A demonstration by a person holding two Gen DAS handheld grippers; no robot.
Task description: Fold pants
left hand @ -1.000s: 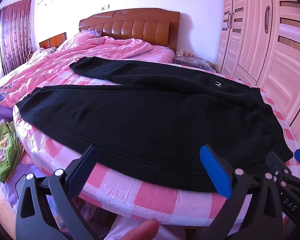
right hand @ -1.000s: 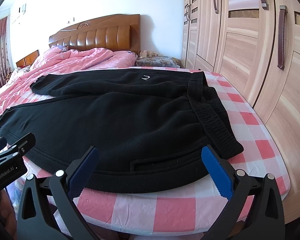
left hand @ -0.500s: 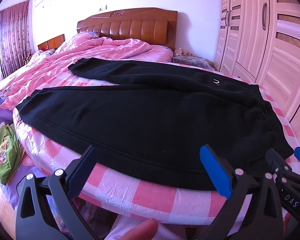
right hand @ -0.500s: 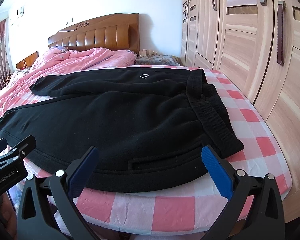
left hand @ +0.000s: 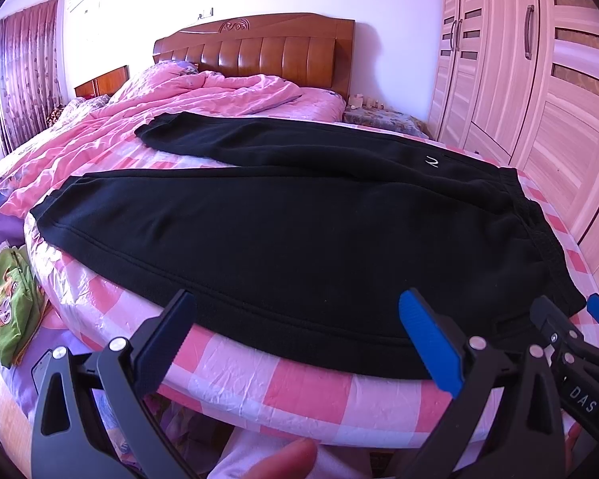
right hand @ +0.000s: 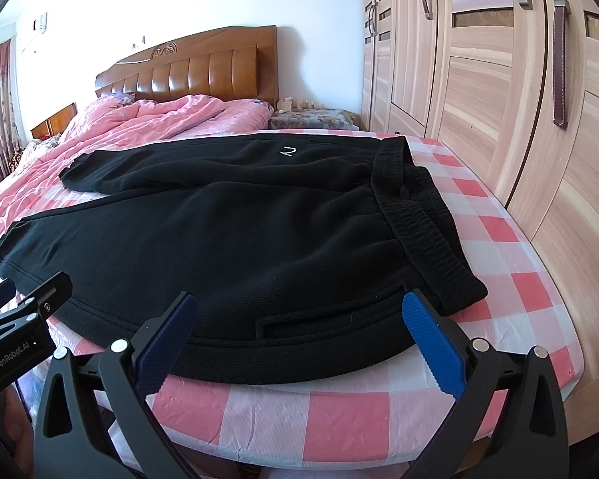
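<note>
Evidently no fold has been made yet: the black pants (left hand: 299, 231) lie spread flat on the pink checked bed (left hand: 299, 391), just ahead of both claws, with 2 legs running off to the left of each claw and the waistband (right hand: 419, 215) ahead and to the right of the right gripper (right hand: 299, 327). The near leg's long hem edge sits directly in front of the left gripper (left hand: 299, 327), close to the bed's edge but not between its fingers.

Both claws stand wide apart and hold nothing. The right gripper's blue pads (right hand: 431, 339) frame the near hip, where a pocket slit (right hand: 323, 315) shows in the cloth. From the left wrist view the right gripper (left hand: 579, 339) appears low at the right, near the waistband corner.

The cloth looks like thick fleece: soft, limp, fairly heavy for a garment, and likely to sag between 2 holds rather than keep a shape. It should not slip much in ribbed pads, though a pinch may catch only the top layer. Sensible holds would be the near waistband corner for the right claw and the near leg's outer seam or cuff (left hand: 56, 207), far to the left, for the left claw, so the near leg can be carried over onto the far leg (left hand: 259, 139). The glossy sheet may let the whole garment slide when pulled.
</note>
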